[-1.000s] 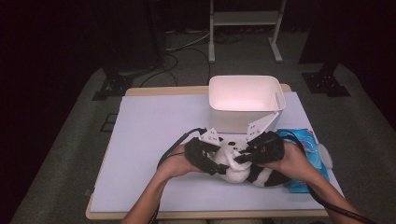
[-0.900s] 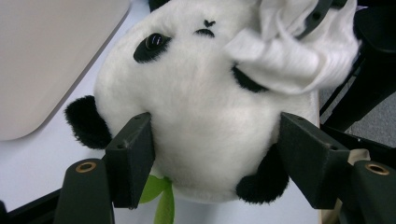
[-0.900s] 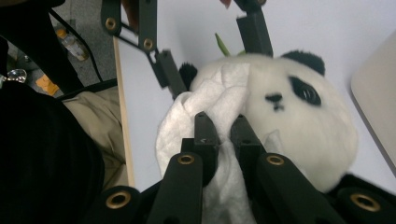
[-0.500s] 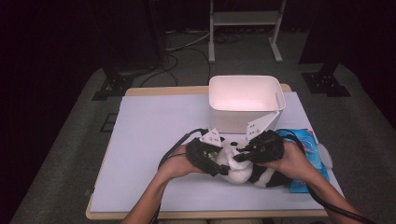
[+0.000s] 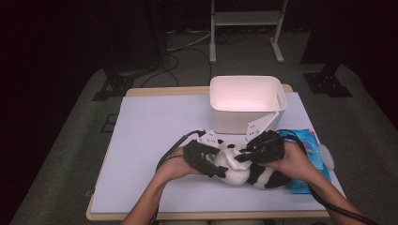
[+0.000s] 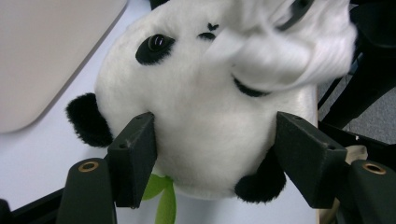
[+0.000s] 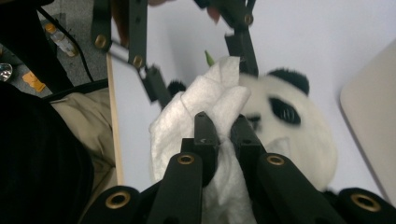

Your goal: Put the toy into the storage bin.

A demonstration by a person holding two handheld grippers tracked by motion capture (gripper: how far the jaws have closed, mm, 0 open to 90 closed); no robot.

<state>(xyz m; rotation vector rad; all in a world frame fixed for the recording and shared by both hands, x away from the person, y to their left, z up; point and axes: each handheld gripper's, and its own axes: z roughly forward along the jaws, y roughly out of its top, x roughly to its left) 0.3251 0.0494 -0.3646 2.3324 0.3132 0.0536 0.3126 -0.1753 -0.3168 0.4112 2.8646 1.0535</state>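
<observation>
A black-and-white panda plush [image 5: 256,177] lies on the pale table near its front edge. My left gripper [image 5: 213,166] is shut on the panda's head [image 6: 205,116], one jaw pressing into the fur on each side. A green leaf [image 6: 163,200] pokes out under the head. My right gripper [image 7: 223,130] is shut on a crumpled white wipe [image 7: 182,121], and the wipe [image 6: 289,51] rests against the panda's face [image 7: 299,135] beside the eye. In the high view my right gripper [image 5: 240,157] sits just right of the left one, over the plush.
A white plastic bin [image 5: 220,115] stands just behind the hands. A blue pack of wipes [image 5: 307,143] lies at the right, partly under the right hand. The table [image 5: 150,136] has free room to the left. Cables trail from both grippers.
</observation>
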